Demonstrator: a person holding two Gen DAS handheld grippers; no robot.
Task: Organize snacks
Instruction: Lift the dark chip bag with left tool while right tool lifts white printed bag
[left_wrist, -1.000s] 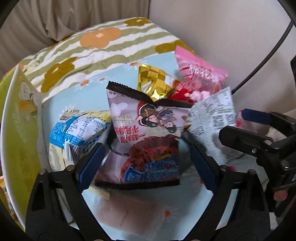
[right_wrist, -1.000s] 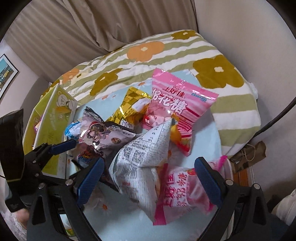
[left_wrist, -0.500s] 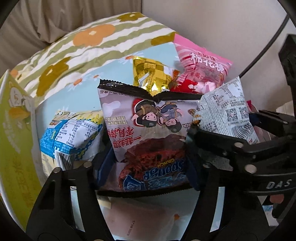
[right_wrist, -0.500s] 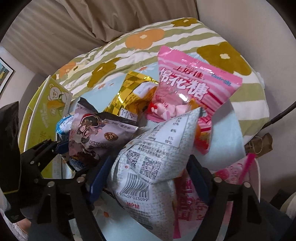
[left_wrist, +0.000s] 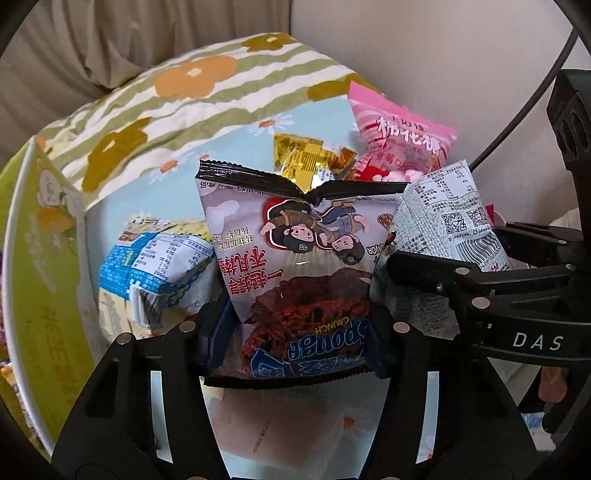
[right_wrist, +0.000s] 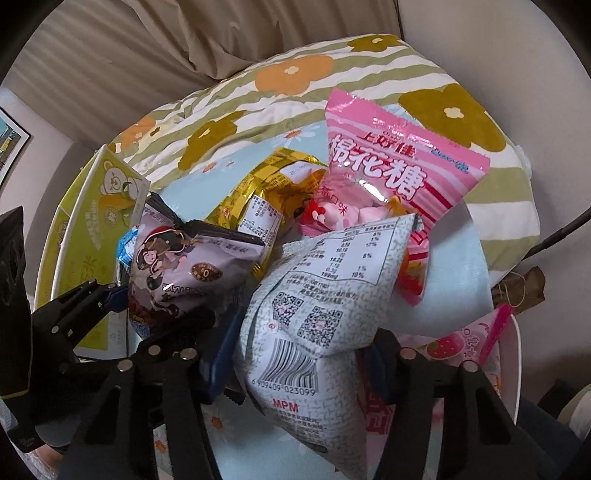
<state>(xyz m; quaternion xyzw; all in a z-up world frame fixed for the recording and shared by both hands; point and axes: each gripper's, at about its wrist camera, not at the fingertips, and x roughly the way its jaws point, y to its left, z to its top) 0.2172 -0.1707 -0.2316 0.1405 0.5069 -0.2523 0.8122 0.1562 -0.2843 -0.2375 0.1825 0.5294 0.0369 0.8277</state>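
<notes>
The left claw (left_wrist: 299, 343), spread a second ago, is closing on the purple bag (left_wrist: 295, 258); the right claw (right_wrist: 295, 354) likewise pinches the white bag (right_wrist: 317, 310). Both seem gripped, ready to lift.

Around the lilac Sponge Crunch packet (left_wrist: 295, 266) I am counting six snack bags: itself, one white back-printed pouch (right_wrist: 317, 317), one pink marshmallow bag (right_wrist: 391, 166), one gold foil packet (right_wrist: 258, 195), one blue-and-yellow packet (left_wrist: 155, 266), one strawberry-printed pink bag (right_wrist: 461, 343). One green carton (left_wrist: 40, 266) is standing left.

2 wrist fisheyes, close, angled down, side by side over 1 shared snack pile (left_wrist: 303, 258).
</notes>
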